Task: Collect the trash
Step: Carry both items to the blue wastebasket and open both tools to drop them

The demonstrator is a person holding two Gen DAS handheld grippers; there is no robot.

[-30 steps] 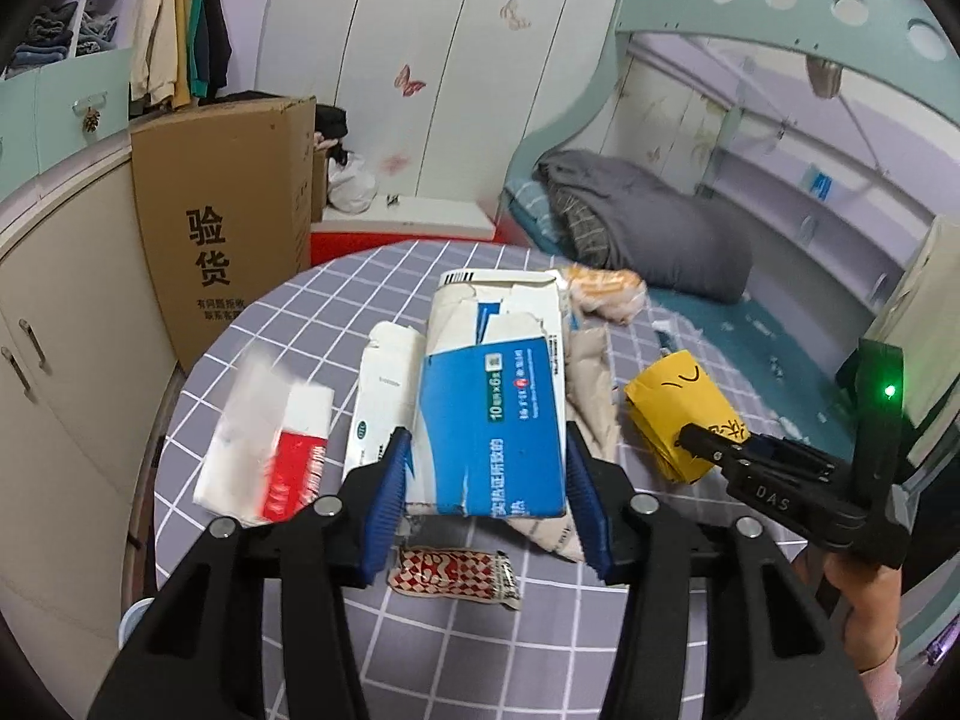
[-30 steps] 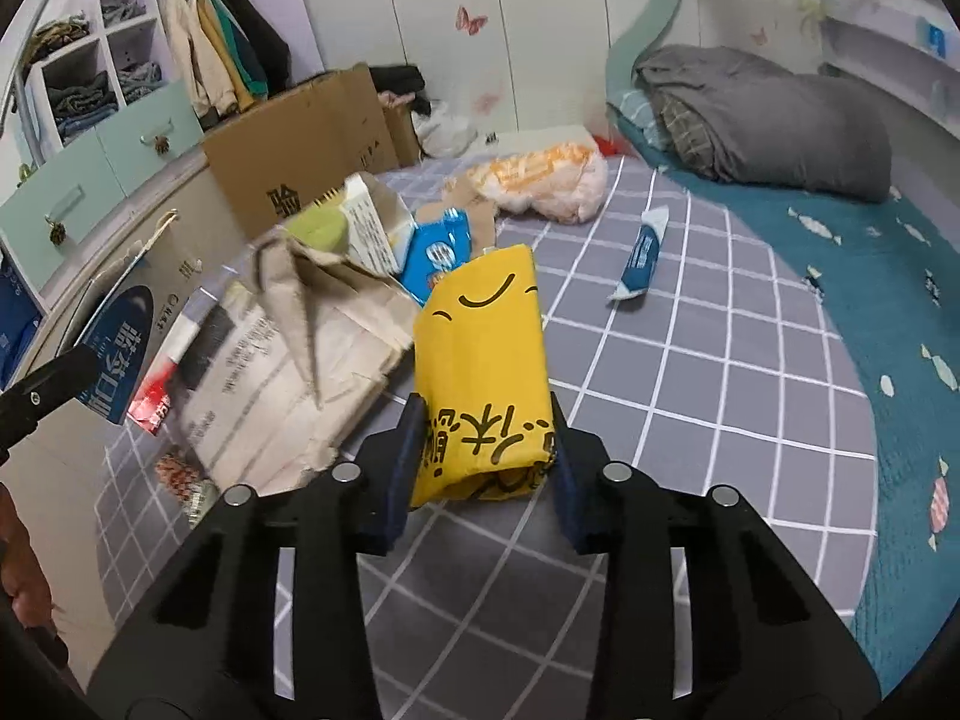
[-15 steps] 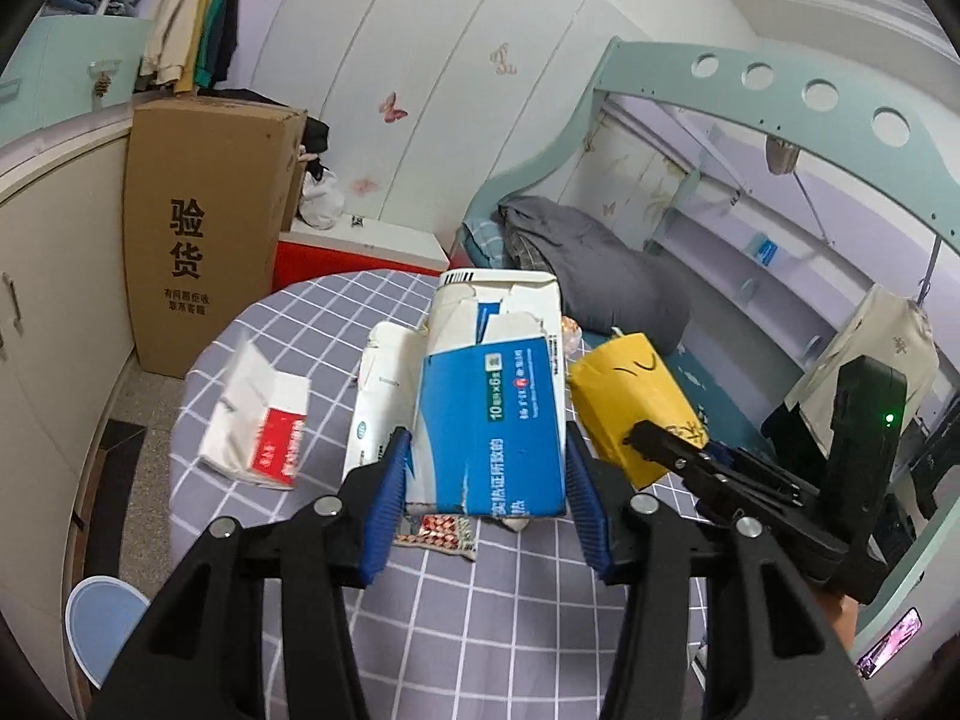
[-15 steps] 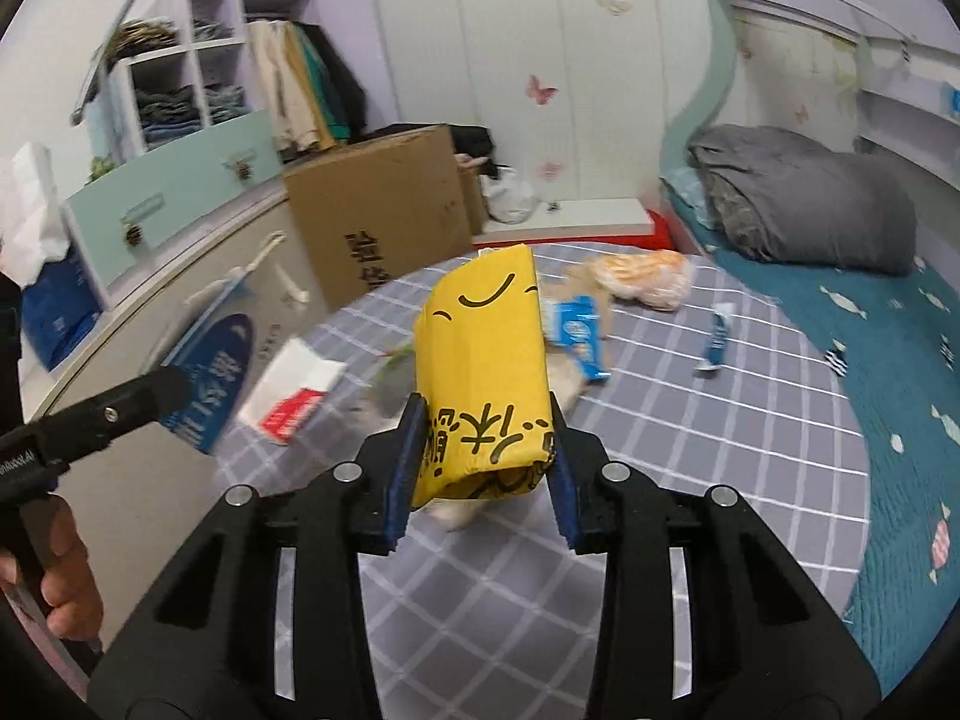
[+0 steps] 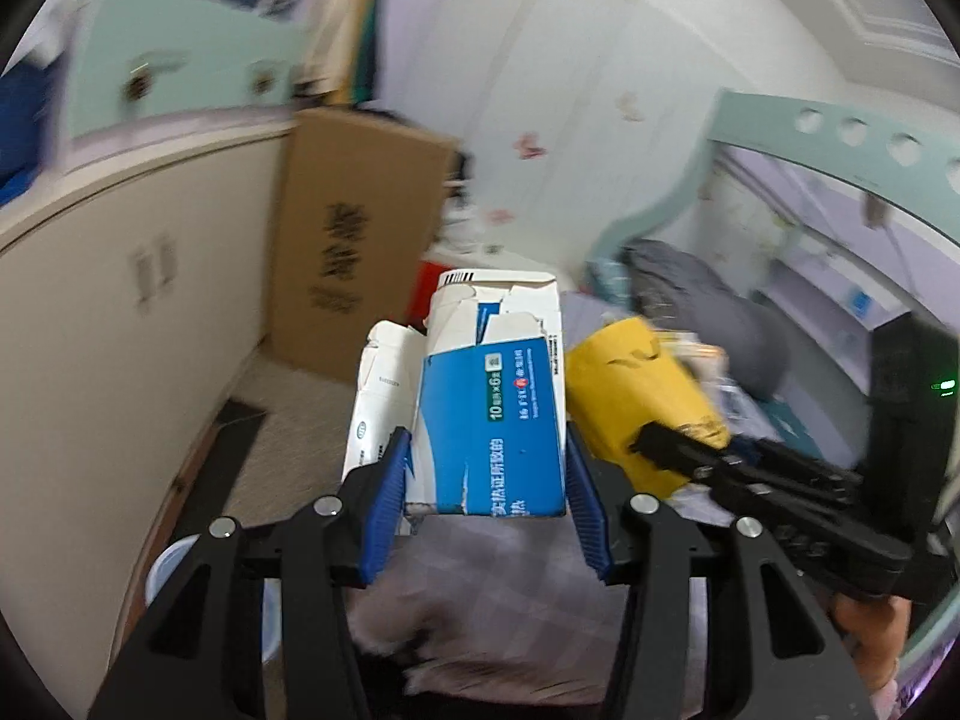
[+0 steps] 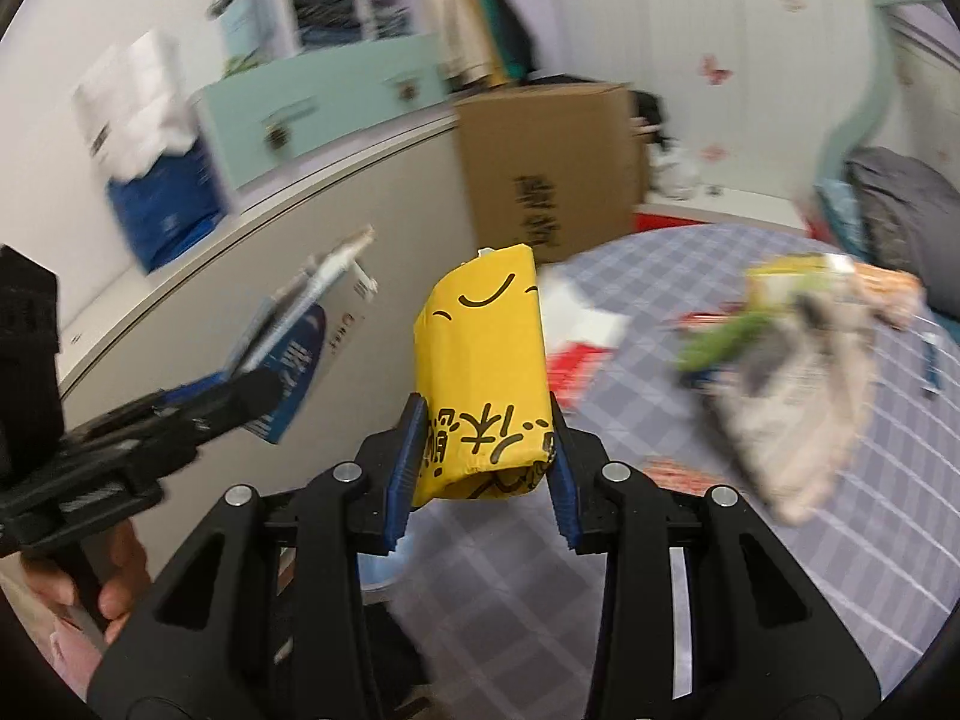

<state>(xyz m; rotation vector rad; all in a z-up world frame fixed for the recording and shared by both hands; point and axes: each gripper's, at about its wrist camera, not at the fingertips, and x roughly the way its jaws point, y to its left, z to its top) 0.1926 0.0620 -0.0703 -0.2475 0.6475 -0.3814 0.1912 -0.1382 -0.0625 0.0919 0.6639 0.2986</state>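
My left gripper (image 5: 487, 483) is shut on a torn blue and white medicine box (image 5: 495, 414), with a second white box (image 5: 378, 402) pressed beside it. My right gripper (image 6: 485, 468) is shut on a yellow packet (image 6: 483, 372) with a smiling face and black characters. Both are held up off the round checked table (image 6: 798, 576). In the left wrist view the yellow packet (image 5: 636, 396) and the right gripper (image 5: 672, 450) show to the right. In the right wrist view the left gripper (image 6: 240, 384) and its blue box (image 6: 297, 372) show at the left. Crumpled paper (image 6: 792, 396) and other wrappers lie on the table.
A tall cardboard box (image 5: 354, 240) stands on the floor by the cream cabinet (image 5: 120, 312). A pale blue bin rim (image 5: 162, 570) shows low at the left beside the table. A bed with a grey blanket (image 5: 702, 294) is behind. The person's hands (image 6: 114, 576) hold the gripper handles.
Both grippers have swung left and back from the table centre, carrying the box and the yellow packet. The view now faces the cabinet and floor, and is motion blurred.
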